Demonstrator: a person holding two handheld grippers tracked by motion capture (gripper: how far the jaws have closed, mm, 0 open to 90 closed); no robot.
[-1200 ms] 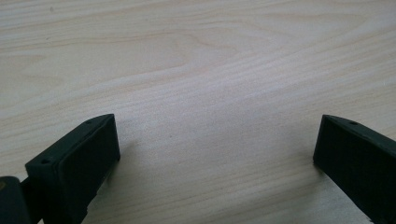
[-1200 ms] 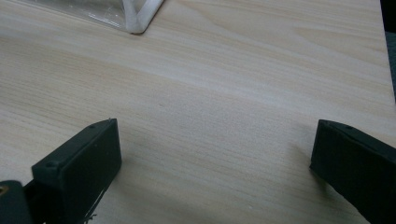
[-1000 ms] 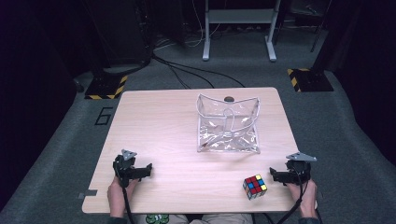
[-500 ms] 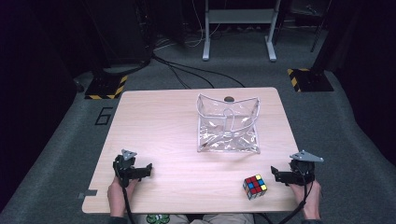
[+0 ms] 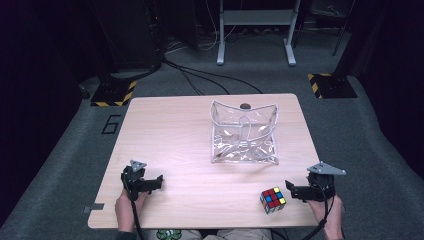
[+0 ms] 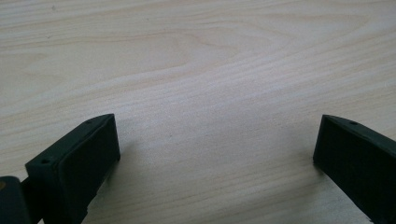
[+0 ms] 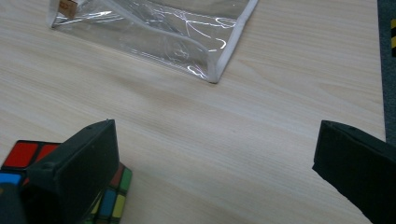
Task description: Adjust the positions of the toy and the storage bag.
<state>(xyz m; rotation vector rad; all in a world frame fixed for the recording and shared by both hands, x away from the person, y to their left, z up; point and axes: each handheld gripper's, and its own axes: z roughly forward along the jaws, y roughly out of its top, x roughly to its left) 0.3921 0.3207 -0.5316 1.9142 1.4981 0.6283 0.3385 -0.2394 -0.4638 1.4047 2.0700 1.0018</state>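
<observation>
A colourful puzzle cube lies near the table's front right. My right gripper is open just to the cube's right, its left jaw partly over the cube in the right gripper view. A clear plastic pouch with white trim stands open at the table's middle right. My left gripper is open at the front left, low over bare wood, nothing between its jaws.
The light wooden table has free room on its left half. A dark round spot sits behind the pouch. Grey carpet, cables and a metal stand lie beyond; yellow-black bases flank the far corners.
My right gripper has shifted slightly to the right and back, away from the cube. The left gripper, cube and pouch have not moved.
</observation>
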